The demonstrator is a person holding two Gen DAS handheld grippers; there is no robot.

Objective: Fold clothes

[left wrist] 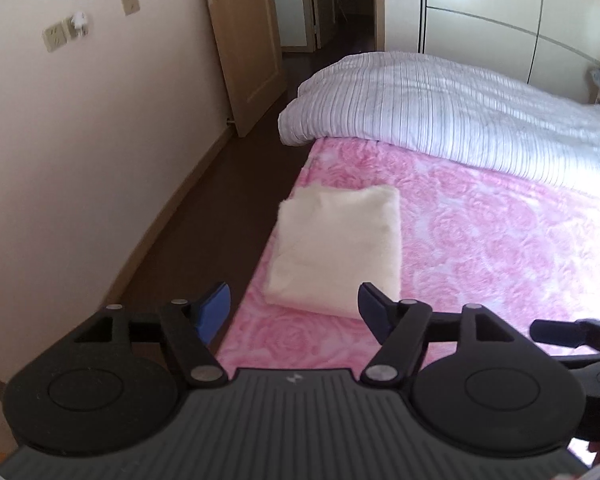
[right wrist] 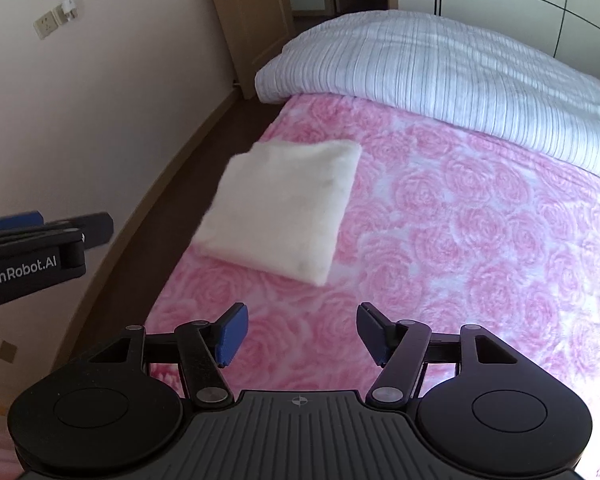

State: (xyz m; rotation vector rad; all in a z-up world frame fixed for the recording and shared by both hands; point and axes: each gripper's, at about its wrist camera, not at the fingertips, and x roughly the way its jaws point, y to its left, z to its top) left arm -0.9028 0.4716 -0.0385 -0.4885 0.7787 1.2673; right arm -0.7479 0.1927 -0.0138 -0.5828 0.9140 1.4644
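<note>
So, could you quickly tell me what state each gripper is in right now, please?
Left gripper: open, holding nothing, short of the folded white cloth.
Right gripper: open, holding nothing, over the pink bedspread.

Ahead at 12 o'clock: my left gripper point(left wrist: 294, 312) has parted jaws with nothing between them; the folded white cloth point(left wrist: 336, 248) lies just beyond, near the bed's left edge.
Right at 2 to 3 o'clock: I see a wide open stretch of pink rose blanket point(right wrist: 480, 240), nothing standing on it.
Far at 1 o'clock: the heaped striped duvet point(right wrist: 440, 84) blocks the way.
Left at 9 to 10 o'clock: a narrow strip of dark floor point(left wrist: 204, 216), hemmed by the wall point(left wrist: 80, 140).
Beside me: the right gripper point(right wrist: 302, 334) hangs empty over the blanket, the left one close at its 9 o'clock.
</note>
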